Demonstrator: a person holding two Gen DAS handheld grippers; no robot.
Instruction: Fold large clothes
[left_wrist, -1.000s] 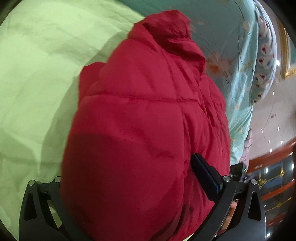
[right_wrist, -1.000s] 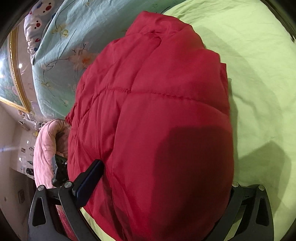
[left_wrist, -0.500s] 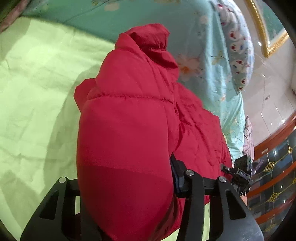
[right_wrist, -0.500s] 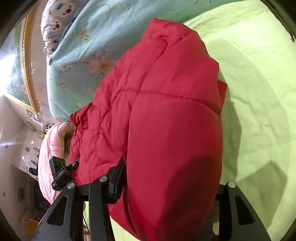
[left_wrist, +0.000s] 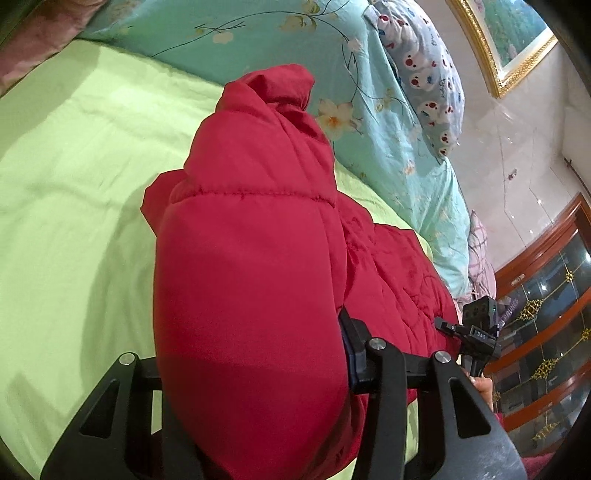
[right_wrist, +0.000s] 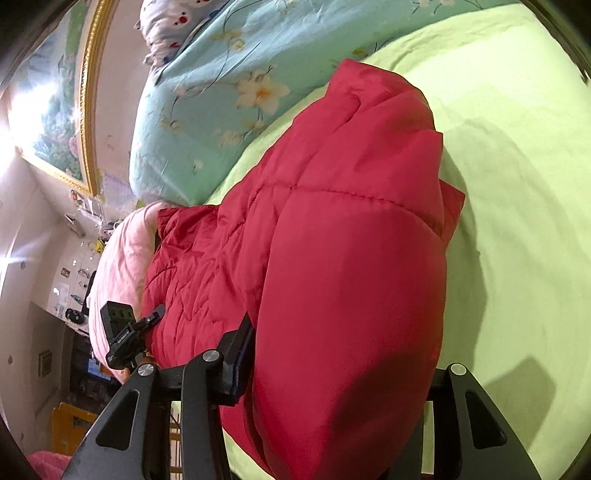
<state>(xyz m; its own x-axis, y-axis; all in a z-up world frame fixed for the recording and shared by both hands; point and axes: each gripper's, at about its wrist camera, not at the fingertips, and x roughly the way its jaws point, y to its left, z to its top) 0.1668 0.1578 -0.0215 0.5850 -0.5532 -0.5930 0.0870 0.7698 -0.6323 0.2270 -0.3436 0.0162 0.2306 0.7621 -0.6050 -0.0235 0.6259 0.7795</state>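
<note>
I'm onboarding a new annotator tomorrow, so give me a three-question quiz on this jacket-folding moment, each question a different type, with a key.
1. True or false: the red puffer jacket lies on a green bedsheet.
2. Multiple choice: what is the left tool doing? A) hanging open above the sheet; B) clamped on a thick fold of the jacket; C) gripping the cartoon-print pillow.
3. Fill in: in the right wrist view, the right tool grips the jacket, and beyond the jacket lies a floral ____ quilt.

Key: 1 true; 2 B; 3 blue.
</note>
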